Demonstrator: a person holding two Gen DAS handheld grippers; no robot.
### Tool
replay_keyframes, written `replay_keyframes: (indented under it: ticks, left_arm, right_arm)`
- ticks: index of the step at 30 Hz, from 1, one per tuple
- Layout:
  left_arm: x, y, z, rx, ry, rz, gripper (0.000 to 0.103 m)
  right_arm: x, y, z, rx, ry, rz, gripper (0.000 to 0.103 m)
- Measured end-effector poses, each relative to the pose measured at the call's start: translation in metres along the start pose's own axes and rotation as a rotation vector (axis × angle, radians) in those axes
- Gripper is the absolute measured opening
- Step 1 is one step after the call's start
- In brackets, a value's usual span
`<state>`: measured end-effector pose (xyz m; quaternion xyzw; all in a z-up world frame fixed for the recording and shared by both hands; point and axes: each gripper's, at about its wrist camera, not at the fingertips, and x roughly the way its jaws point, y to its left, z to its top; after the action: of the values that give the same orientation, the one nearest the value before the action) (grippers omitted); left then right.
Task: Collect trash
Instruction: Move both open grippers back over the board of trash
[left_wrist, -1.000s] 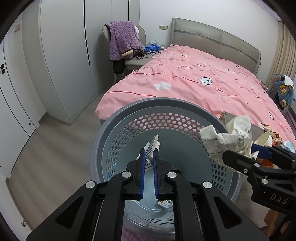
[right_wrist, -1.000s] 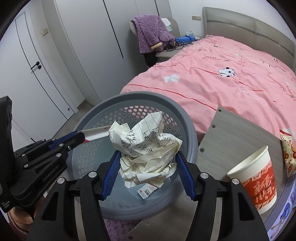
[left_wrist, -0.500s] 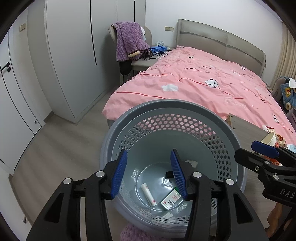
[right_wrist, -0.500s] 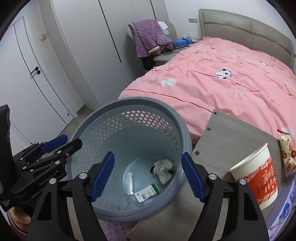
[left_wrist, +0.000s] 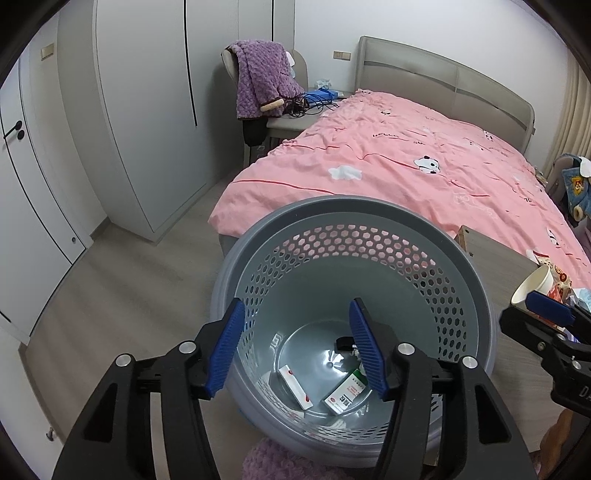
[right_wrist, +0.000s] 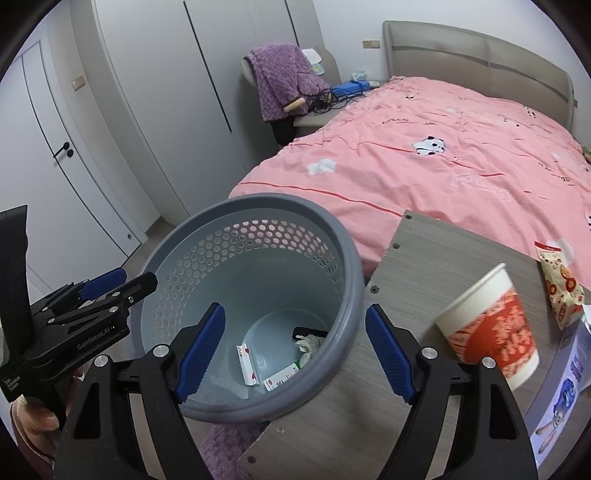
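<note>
Our left gripper (left_wrist: 297, 347) and right gripper (right_wrist: 295, 345) both hover over the grey perforated basket (left_wrist: 476, 269), and the fingers of each have just been spreading apart, released with nothing between them. At the basket's bottom we see the crumpled paper (right_wrist: 309, 345), a green-and-white box (left_wrist: 345, 391) and a flat white packet (left_wrist: 294, 382). On the tabletop (right_wrist: 413, 254) to our right, a red-and-white paper cup (right_wrist: 487, 326) stands upright near a snack packet (right_wrist: 559, 284).

Basket (left_wrist: 354, 206) mouth open above; cup (right_wrist: 491, 325) crowds table (right_wrist: 417, 258) (right side).
</note>
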<state>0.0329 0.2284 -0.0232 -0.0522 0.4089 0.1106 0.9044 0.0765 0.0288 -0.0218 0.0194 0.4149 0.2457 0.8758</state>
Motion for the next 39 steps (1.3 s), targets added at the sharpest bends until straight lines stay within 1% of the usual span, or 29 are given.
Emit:
replay_keyframes:
  ticks: [8, 18, 34, 39]
  left_arm:
    - [-0.011, -0.003, 0.001, -0.008, -0.015, -0.016, 0.061]
    - [-0.027, -0.026, -0.001, 0.029, -0.033, -0.052, 0.062]
    - [-0.050, -0.088, -0.011, 0.123, -0.060, -0.136, 0.062]
    - [-0.053, -0.109, -0.015, 0.160, -0.058, -0.160, 0.062]
  right_arm:
    - [-0.019, -0.004, -0.005, 0.007, -0.029, -0.014, 0.077]
    - [-0.051, -0.021, -0.018, 0.039, -0.073, -0.045, 0.078]
    - [-0.092, -0.065, -0.050, 0.125, -0.113, -0.116, 0.079]
    - [-0.104, -0.082, -0.060, 0.145, -0.125, -0.158, 0.080]
